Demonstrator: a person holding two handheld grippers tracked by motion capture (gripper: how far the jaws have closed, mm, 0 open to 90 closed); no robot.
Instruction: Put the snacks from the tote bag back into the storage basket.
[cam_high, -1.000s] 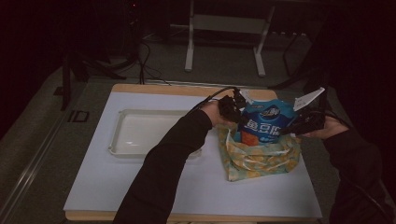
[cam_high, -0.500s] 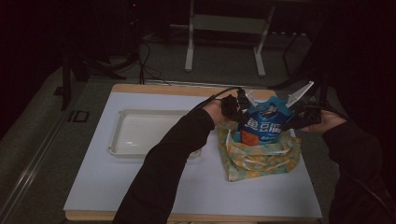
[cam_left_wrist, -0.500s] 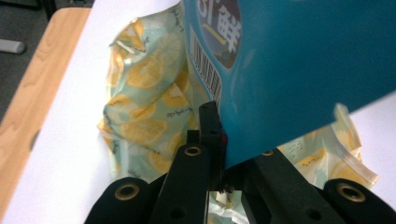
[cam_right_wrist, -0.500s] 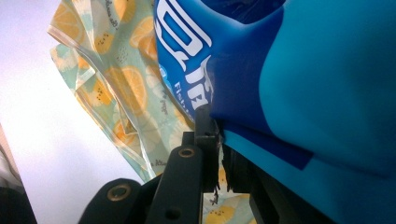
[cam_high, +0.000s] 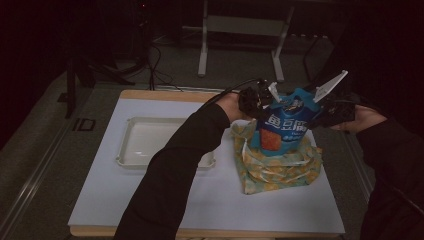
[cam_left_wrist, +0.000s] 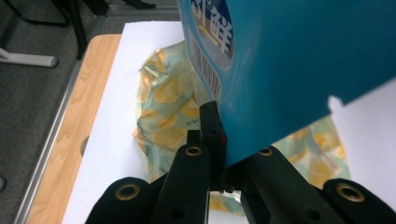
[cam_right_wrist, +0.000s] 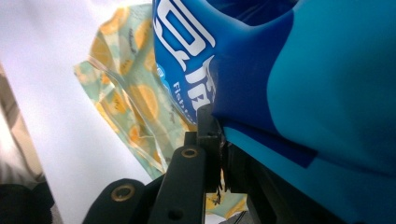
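A white tray (cam_high: 150, 145) sits unused at the table's (cam_high: 100, 200) nine o'clock while, toward three o'clock, a blue snack bag (cam_high: 282, 122) hangs half out of a lemon-print pouch (cam_high: 277, 167). The left gripper (cam_high: 252, 100), jaws clamped on the bag's upper edge at its ten o'clock corner, and the right gripper (cam_high: 335, 111), jaws pinched on the opposite corner at two o'clock, hold the bag upright between them, its lower half inside the pouch mouth. The left gripper view shows the jaws shut on the bag's seam beside the barcode (cam_left_wrist: 205, 77); the right gripper view shows the same bite on a folded blue edge. The step in hand appears to be lifting the bag clear of the pouch; the next move likely calls for an even rise of both hands, lest the pouch cling and ride up.
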